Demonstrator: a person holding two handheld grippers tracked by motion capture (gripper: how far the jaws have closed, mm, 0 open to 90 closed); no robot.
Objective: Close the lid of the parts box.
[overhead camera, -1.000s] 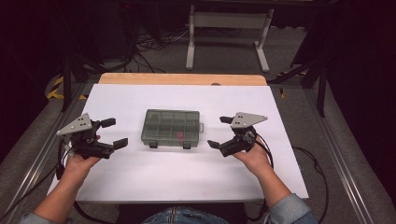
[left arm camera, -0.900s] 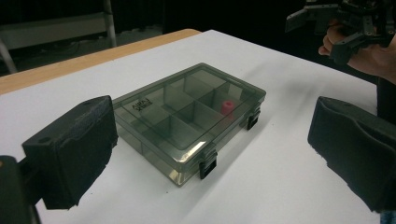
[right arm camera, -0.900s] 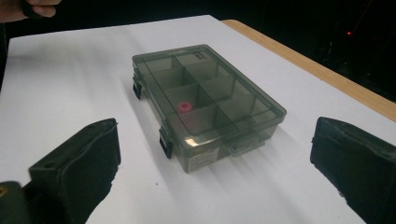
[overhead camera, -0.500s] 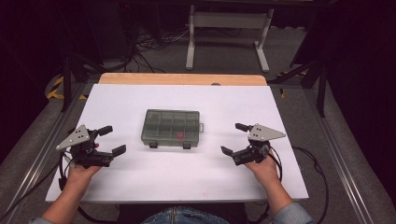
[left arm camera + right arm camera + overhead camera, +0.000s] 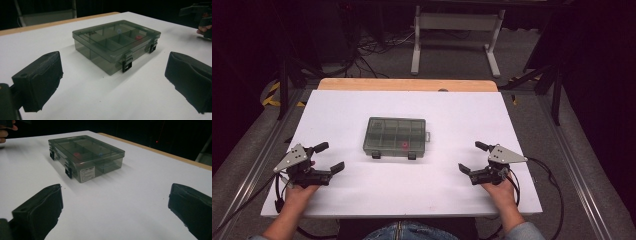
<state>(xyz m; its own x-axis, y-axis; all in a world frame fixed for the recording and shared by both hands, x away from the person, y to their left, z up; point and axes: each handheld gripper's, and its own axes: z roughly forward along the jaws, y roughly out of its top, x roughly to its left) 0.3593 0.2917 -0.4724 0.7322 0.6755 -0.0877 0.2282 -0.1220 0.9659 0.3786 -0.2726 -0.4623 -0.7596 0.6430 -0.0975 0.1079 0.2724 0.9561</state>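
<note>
Smoky plastic organizer box sits mid-table, lid shut, both latches closed, well apart from the grippers. Left gripper and right gripper both gape empty. Risk: light box may skid when a latch gets pried one-handed.

The label on the side of the box carries print too small to read. The red piece and the blue piece inside show only as smudges through the smoky lid, so their shape cannot be told. In the left gripper view the person's far hand is cut by the right edge; in the right gripper view the other hand is cut by the top left corner
</note>
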